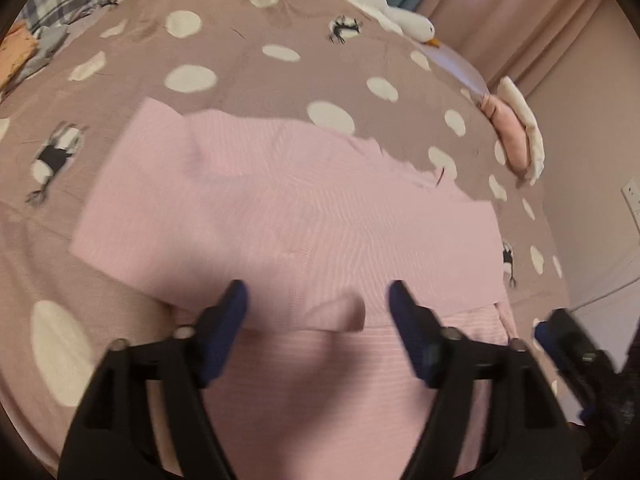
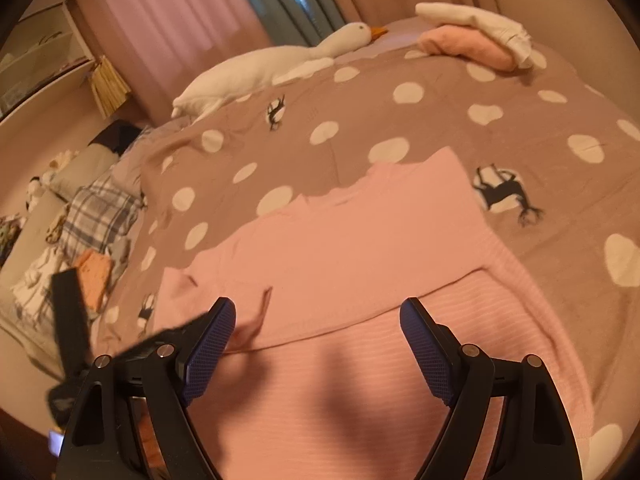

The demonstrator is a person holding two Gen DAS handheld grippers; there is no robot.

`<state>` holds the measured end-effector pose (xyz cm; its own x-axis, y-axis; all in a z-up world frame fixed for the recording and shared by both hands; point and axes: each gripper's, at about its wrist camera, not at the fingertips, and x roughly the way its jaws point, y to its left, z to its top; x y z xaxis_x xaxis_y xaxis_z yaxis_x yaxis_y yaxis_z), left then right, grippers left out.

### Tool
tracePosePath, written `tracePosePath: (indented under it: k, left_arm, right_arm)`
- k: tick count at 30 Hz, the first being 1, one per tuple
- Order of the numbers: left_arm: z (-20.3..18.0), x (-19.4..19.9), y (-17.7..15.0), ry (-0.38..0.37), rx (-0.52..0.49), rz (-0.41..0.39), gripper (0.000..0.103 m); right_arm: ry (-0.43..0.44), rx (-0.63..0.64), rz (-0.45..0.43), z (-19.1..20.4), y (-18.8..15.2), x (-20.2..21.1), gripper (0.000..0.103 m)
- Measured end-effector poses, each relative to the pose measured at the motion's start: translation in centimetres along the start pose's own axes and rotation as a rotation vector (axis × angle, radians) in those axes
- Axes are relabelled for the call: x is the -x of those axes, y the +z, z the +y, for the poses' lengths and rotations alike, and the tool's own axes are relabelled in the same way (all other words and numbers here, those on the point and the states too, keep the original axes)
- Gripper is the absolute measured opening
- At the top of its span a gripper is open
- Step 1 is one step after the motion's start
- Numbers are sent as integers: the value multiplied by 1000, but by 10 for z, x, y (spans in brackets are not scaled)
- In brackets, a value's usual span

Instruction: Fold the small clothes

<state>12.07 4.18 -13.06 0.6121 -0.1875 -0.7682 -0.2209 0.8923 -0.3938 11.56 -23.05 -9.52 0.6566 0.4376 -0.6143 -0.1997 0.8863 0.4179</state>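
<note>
The left hand-held gripper [image 1: 318, 300] hangs with its jaws spread wide and nothing between them, just above the near part of the pink garment [image 1: 280, 216]; the right hand-held gripper [image 2: 318, 320] is equally wide open and empty over the same cloth. The garment lies partly folded on the bed's brown spotted cover [image 1: 240, 40], with a white plush goose [image 2: 280, 60] and 2 folded clothes [image 2: 472, 36] at its far edge.

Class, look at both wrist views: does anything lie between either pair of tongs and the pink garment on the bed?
Nothing visible does. The left tongs and right tongs both hang open directly over the pink garment, with only bare fabric between their fingers.
</note>
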Motion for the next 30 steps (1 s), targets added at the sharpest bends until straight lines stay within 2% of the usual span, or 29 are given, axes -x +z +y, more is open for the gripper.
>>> tracePosePath:
  k: [3,12,16,17,23,27,28,30]
  left_arm:
    - [19,25,2,11,49,-52,77]
    - [89,75,-3,143,214,-155,78]
    - [107,82,-7,165,250,-154,78]
    - [111,84,-8,167,257,-153,78]
    - [124,92,-12,185,283,-172,78]
    - [129,95,-13,181,292,-175,78]
    - [129,95,-13,185,294,-177,78]
    - [130,96,-14,194,298,-182,78]
  right_arm:
    - [26,2,30,3,-2,-9,85]
    - [149,19,162,31,-12,-52,83]
    - [169,25,241,44,-15,-78,71]
    - [167,29,255,48,-16,-84,66]
    - [158,68,350,62,-24,-119,53]
    - [88,140,331,70,-29,-123,43]
    - [77,155,327,71,-28,-123,39]
    - [43,190,311,73,-27,-121,21]
